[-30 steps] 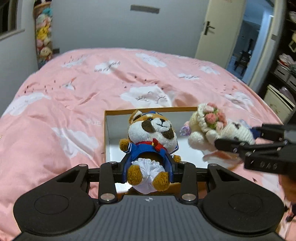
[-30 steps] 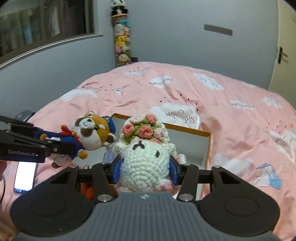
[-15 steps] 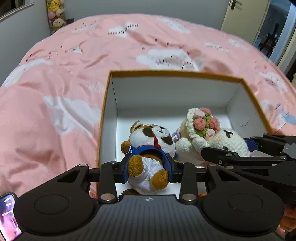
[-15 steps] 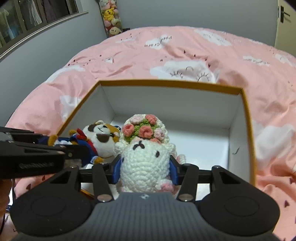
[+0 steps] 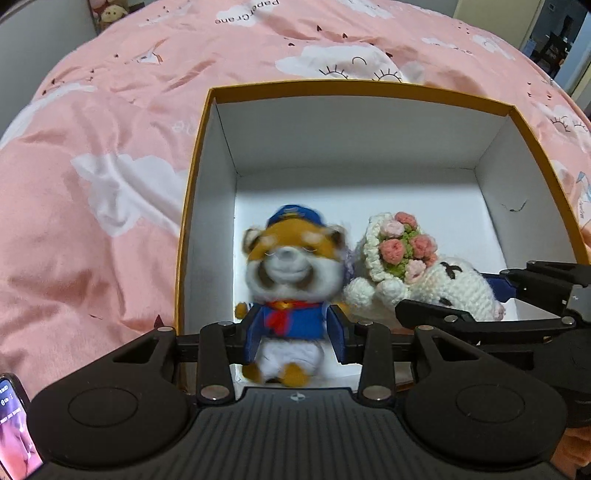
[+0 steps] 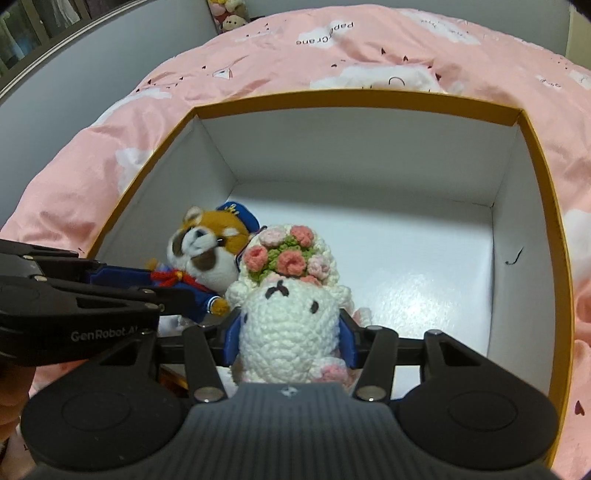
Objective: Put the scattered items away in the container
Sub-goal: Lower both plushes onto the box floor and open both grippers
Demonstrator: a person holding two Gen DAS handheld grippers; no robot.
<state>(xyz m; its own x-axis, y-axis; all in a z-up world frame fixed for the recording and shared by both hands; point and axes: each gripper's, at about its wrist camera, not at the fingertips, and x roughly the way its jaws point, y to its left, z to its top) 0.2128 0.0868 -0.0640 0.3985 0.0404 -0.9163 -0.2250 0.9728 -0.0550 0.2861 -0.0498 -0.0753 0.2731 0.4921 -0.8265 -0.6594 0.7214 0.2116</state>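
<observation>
An open box with an orange rim (image 5: 369,86) and white inside lies on the pink bed; it also shows in the right wrist view (image 6: 369,96). My left gripper (image 5: 294,334) has opened around the raccoon plush in a blue sailor suit (image 5: 293,269), which is blurred and sits low inside the box by the left wall. My right gripper (image 6: 291,341) is shut on the white crocheted sheep with a flower crown (image 6: 288,314), held inside the box beside the raccoon (image 6: 207,254). The sheep also shows in the left wrist view (image 5: 424,273).
The pink cloud-print duvet (image 5: 92,184) surrounds the box. A lit phone (image 5: 14,424) lies at the bottom left. The far and right parts of the box floor (image 6: 424,258) are bare. Stacked plush toys (image 6: 227,14) stand by the far wall.
Both grippers moved down into the box with their toys. The left jaws spread and the raccoon plush has swung upright, blurred, between them. The right gripper still holds the sheep.
</observation>
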